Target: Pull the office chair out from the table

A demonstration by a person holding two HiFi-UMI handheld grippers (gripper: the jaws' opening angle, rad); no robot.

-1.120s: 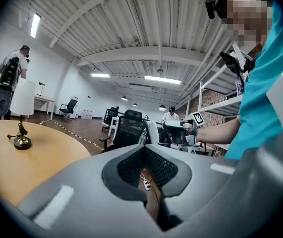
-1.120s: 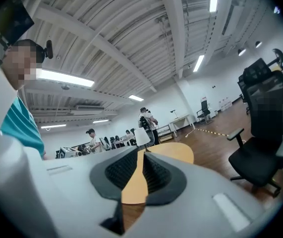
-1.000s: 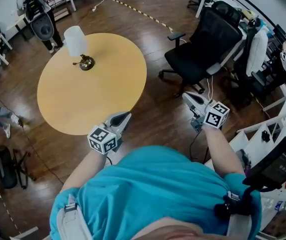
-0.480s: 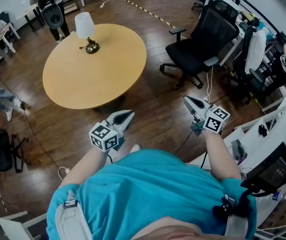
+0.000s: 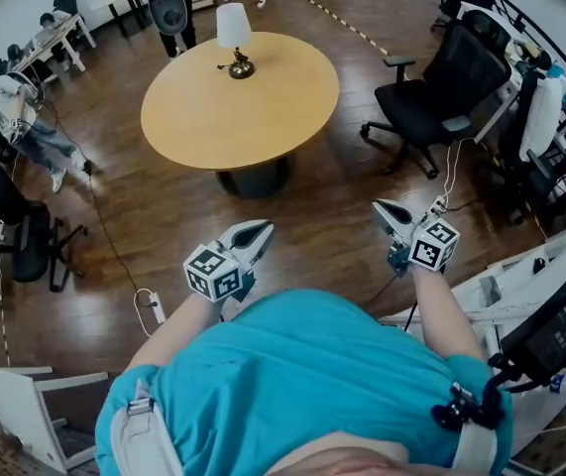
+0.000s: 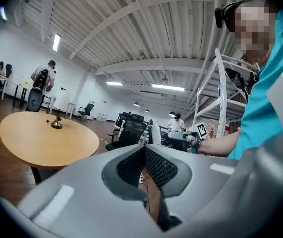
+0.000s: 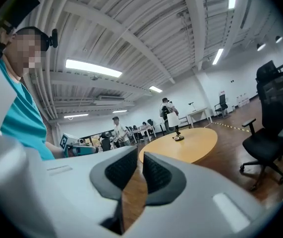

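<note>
The black office chair (image 5: 429, 95) stands on the wood floor to the right of the round yellow table (image 5: 203, 117), apart from its edge. A white-shaded lamp (image 5: 233, 33) sits on the table's far side. My left gripper (image 5: 256, 233) and right gripper (image 5: 382, 209) are held level in front of the person's teal shirt, well short of the table and chair. Both are shut with nothing between the jaws. The left gripper view shows the table (image 6: 47, 140) and the chair (image 6: 130, 132) beyond the left gripper (image 6: 143, 152). In the right gripper view the chair (image 7: 270, 133) is at the right.
Desks, more black chairs (image 5: 550, 157) and white shelving (image 5: 520, 286) crowd the right side. A cable and power strip (image 5: 154, 307) lie on the floor at lower left, near a white chair (image 5: 25, 395). People and desks (image 5: 25, 117) line the left wall.
The table and office chair have drawn farther away and shifted right in the head view as the person backed off. Both grippers stayed shut and held nothing.
</note>
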